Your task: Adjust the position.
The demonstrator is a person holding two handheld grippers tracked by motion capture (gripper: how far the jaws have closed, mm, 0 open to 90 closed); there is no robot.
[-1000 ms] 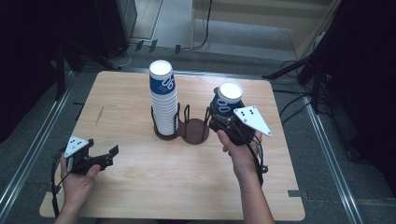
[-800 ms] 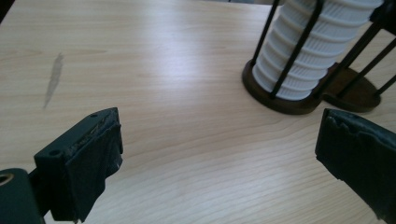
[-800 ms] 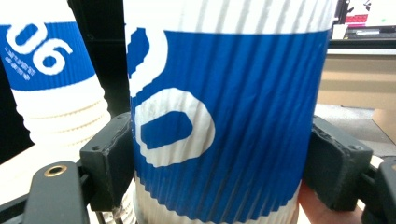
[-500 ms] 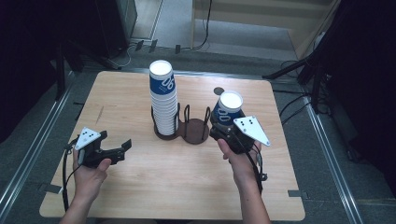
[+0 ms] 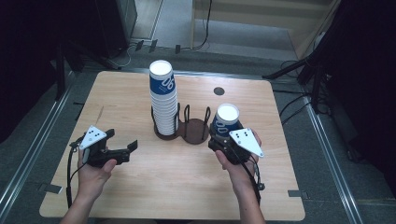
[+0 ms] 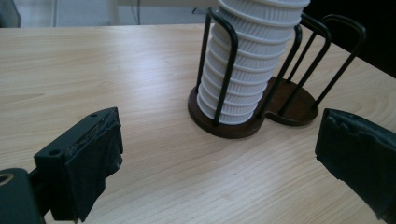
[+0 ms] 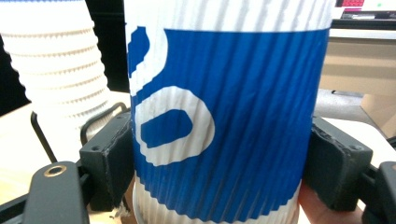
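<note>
The left gripper point(image 5: 122, 150) hovers low over the desk point(image 5: 140, 186) at its near-left part, jaws spread wide and holding nothing, aimed across toward the cup rack point(image 5: 187, 130). In the left gripper view the cup stack point(image 6: 252, 60) stands upright in the nearer ring of the rack point(image 6: 289, 105), well ahead of and between the two parted jaws, while the farther ring stands bare

At the middle of the desk the tall cup stack point(image 5: 163, 100) rises straight up, its long axis vertical, with the vacant ring just to its right

Further right, the right gripper point(image 5: 223, 136) has its jaws clenched on a single blue-and-white paper cup point(image 5: 226, 120), held upright with its mouth up, just beside the rack's bare ring and apart from the stack. That hand is plainly the nearer one to the rack; the cup lies right of the free ring, so the coming move probably turns on that short sideways gap

The right gripper view shows the pads pressing both flanks of the paper cup point(image 7: 219, 126) low on its ribbed wall, a grip the high view hides under the grey plate; the high view alone gives the cup's place against the rack
</note>
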